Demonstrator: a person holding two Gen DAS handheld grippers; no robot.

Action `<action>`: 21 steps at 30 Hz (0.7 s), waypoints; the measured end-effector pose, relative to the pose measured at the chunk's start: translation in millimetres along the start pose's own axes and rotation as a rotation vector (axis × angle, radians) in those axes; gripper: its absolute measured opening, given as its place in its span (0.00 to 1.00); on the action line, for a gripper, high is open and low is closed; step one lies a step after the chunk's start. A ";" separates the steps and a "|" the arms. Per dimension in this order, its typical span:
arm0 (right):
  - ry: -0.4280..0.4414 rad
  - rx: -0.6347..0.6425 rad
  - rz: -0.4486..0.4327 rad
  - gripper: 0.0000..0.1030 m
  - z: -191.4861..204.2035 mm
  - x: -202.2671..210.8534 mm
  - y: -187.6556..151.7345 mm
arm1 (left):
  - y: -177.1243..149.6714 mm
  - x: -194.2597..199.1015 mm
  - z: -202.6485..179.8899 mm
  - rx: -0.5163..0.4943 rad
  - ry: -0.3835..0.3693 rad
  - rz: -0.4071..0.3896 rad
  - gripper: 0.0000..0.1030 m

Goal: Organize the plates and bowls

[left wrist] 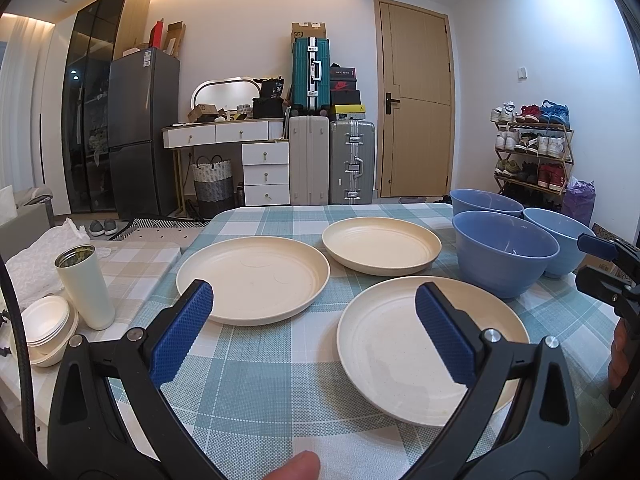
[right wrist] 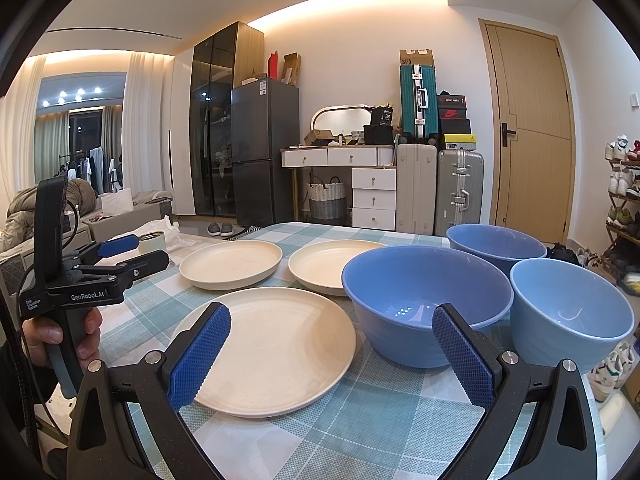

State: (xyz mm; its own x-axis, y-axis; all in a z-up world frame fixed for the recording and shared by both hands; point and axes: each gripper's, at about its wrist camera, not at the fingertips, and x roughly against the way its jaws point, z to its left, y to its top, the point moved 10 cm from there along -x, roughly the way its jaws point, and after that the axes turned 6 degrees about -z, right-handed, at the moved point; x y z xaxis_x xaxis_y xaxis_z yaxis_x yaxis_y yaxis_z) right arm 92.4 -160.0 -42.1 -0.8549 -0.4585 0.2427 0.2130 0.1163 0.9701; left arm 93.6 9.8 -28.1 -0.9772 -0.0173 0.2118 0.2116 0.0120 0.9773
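Observation:
Three cream plates lie apart on the checked tablecloth: a near plate, a left plate and a far plate. Three blue bowls stand at the right: a near dark one, a far one and a lighter one. My left gripper is open and empty above the near plate's left side. My right gripper is open and empty, in front of the near plate and near bowl.
Left of the table, a lower surface holds a white tumbler, stacked white disposable bowls and crumpled plastic. The checked table ends at a far edge; beyond it stand drawers, suitcases, a fridge and a shoe rack.

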 end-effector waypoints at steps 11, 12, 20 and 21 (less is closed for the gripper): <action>-0.009 -0.004 0.009 1.00 0.0 1.4 0.6 | 0.1 0.5 2.5 -0.002 0.007 0.006 0.98; -0.010 -0.007 0.012 1.00 -1.6 0.2 0.8 | -0.2 0.4 2.9 -0.002 0.007 0.010 0.98; -0.023 -0.016 0.020 1.00 -7.7 -4.0 -3.0 | -3.7 -3.5 4.3 0.005 0.014 0.022 0.98; -0.022 -0.016 0.021 1.00 -7.7 -4.0 -3.0 | -3.7 -3.2 4.3 0.006 0.013 0.020 0.98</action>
State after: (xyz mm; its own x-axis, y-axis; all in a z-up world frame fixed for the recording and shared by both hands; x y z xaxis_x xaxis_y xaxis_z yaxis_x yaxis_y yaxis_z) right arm 98.8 -165.2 -45.9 -0.8604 -0.4365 0.2629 0.2381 0.1118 0.9648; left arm 95.9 14.1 -32.4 -0.9723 -0.0298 0.2319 0.2314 0.0184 0.9727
